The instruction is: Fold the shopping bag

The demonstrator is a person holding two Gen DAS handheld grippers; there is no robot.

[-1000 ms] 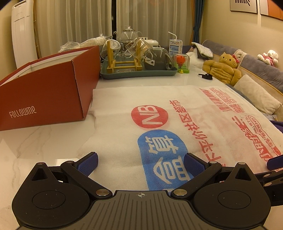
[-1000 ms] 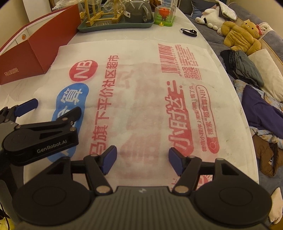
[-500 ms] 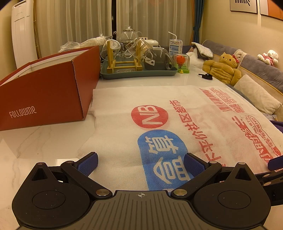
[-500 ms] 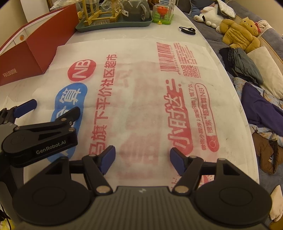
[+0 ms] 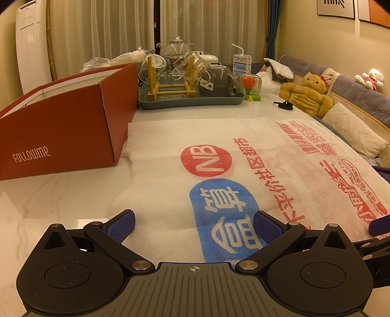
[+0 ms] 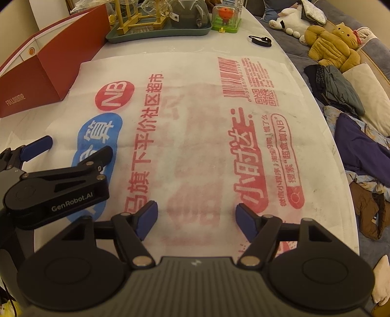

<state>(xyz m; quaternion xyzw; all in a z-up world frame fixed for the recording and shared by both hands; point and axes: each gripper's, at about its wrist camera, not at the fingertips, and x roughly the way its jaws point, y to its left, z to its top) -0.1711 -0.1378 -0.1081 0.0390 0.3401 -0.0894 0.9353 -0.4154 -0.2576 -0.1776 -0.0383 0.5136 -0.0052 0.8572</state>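
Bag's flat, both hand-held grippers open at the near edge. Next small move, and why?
Probably lower both and close on the near edge. The shopping bag lies flat and unfolded; the left hand-held gripper and right hand-held gripper sit open over that edge, gripping nothing.

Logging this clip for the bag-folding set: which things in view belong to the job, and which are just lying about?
Part of the job:
- shopping bag, spread flat on the table
- left gripper, open
- right gripper, open

Lying about:
- red box
- tray of glassware
- drink carton
- orange toy
- plush cat
- clothes
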